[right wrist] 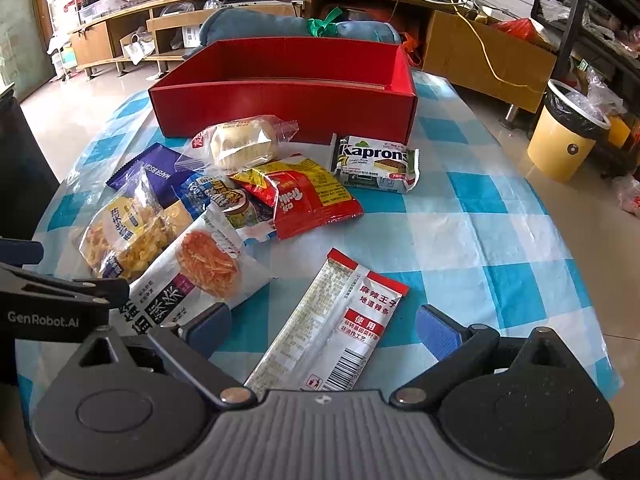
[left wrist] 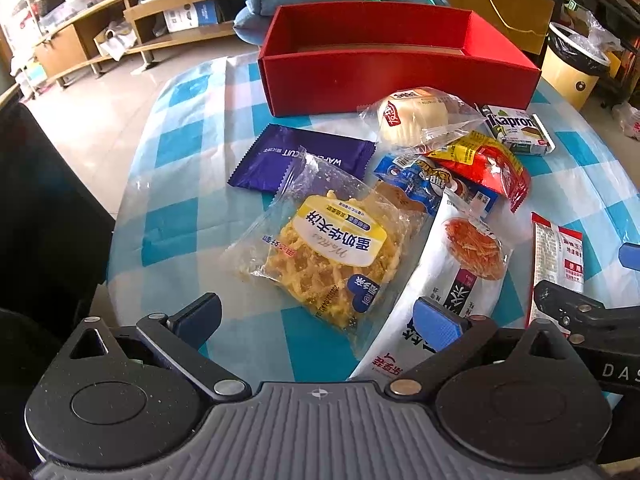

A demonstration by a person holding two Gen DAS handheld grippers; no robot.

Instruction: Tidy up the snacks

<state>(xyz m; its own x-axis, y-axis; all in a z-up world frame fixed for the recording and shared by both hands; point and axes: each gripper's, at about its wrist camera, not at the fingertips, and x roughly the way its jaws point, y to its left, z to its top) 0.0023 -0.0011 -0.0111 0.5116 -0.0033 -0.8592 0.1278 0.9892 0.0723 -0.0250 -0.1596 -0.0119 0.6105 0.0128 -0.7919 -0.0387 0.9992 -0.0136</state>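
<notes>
Eight snacks: loose near the table's middle, none boxed yet.
Red box [right wrist: 280, 116]: at the far edge, apparently the destination.
Left gripper [left wrist: 320, 320]: spread, empty, above waffle pack [left wrist: 320, 256].
Right gripper [right wrist: 324, 328]: spread, straddling spicy strip packet [right wrist: 332, 320], likely next pick.

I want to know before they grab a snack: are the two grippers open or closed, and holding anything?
Left gripper: open, holding nothing, above the waffle packet.
Right gripper: open, holding nothing, above the spicy strip packet.
</notes>
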